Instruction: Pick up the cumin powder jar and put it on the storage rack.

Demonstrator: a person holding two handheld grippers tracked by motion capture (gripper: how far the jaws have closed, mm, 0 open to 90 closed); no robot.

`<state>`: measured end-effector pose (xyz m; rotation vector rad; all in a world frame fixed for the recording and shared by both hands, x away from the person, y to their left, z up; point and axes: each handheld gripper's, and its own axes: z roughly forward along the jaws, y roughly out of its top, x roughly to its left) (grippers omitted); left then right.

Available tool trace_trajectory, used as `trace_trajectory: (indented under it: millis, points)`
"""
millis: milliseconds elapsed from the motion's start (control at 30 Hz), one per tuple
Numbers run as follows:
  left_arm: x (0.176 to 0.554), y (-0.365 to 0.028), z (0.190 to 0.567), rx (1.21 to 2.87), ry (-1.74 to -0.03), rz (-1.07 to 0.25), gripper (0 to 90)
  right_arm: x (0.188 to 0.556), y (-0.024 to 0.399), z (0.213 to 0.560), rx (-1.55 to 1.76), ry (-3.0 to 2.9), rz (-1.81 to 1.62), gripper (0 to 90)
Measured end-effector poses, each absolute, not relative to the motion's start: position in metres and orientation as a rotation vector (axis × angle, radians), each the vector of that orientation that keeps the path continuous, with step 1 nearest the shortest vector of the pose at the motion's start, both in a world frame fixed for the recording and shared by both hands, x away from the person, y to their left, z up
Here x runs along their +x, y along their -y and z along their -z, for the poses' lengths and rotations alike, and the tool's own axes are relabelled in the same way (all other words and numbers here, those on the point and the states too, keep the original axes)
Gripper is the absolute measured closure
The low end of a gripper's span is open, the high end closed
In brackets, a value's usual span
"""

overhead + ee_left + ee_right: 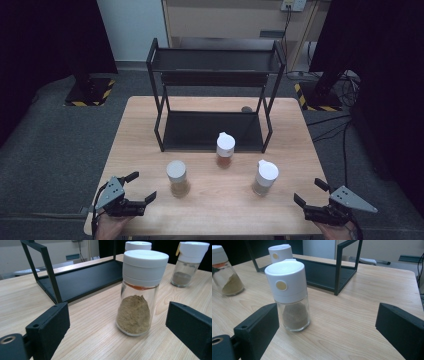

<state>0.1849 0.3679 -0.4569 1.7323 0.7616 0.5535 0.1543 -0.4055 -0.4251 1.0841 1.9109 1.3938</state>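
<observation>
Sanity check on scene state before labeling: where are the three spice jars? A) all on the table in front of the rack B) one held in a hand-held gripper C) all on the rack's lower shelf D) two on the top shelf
A: the left jar, middle jar and right jar stand on the table in front of the black rack, whose shelves hold no jars.

Right gripper point(327, 327) had its jaws spread wide, nothing clamped. A spice jar point(290, 296) with a white cap stood upright on the bench point(362, 302) just ahead of the near-left jaw, apart from it, dark powder inside. A second white-capped jar point(280, 253) stood behind it beside the black rack point(337, 272). A third jar point(227, 272) with tan powder sat far left.
</observation>
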Motion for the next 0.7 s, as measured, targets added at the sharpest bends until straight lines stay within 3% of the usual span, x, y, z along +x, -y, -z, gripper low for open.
trace_trajectory:
  millis: [700]
  points:
    - [0.1827,-0.3691,0.4550,1.717,-0.778,-0.546,2.9,0.1533,0.4066,0.4256,1.072,-1.911,-1.401,5.4]
